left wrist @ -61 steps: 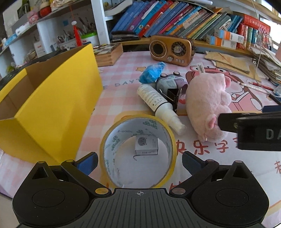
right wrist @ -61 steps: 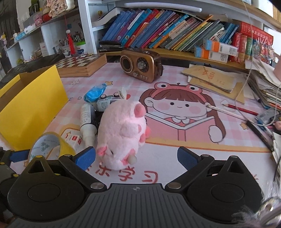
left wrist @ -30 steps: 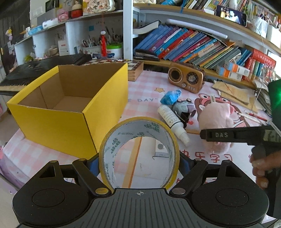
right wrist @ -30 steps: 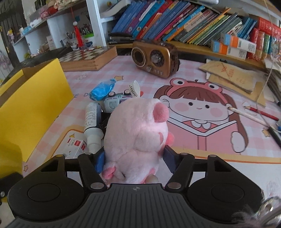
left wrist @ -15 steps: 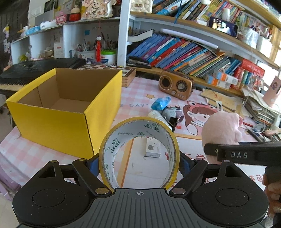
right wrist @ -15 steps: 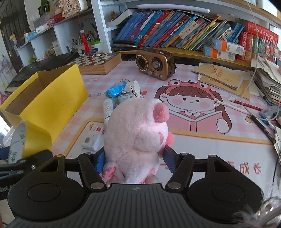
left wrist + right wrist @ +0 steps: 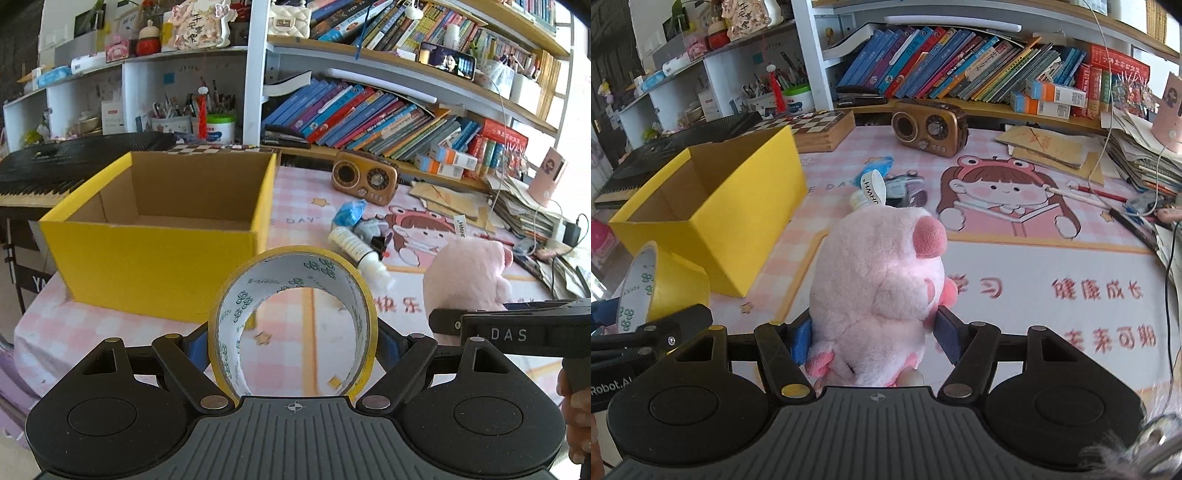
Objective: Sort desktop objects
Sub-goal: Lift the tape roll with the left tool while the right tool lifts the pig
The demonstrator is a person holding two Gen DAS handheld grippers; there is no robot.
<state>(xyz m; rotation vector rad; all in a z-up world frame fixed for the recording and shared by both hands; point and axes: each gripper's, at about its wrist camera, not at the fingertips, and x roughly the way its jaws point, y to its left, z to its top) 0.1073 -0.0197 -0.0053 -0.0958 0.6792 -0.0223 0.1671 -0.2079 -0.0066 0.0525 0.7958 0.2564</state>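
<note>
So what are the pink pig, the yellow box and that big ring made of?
Pig: soft plush, judging by its fuzzy nap; it dents where the pads squeeze it. Box: cardboard, with plain brown inside walls and a smooth yellow outer face. Ring: a roll of tape, seemingly yellowish film on a white printed core, probably card.

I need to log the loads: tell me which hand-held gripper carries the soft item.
The right hand-held gripper: it is shut on the pink plush pig. The left hand-held gripper holds the stiff yellow tape roll instead.
</note>
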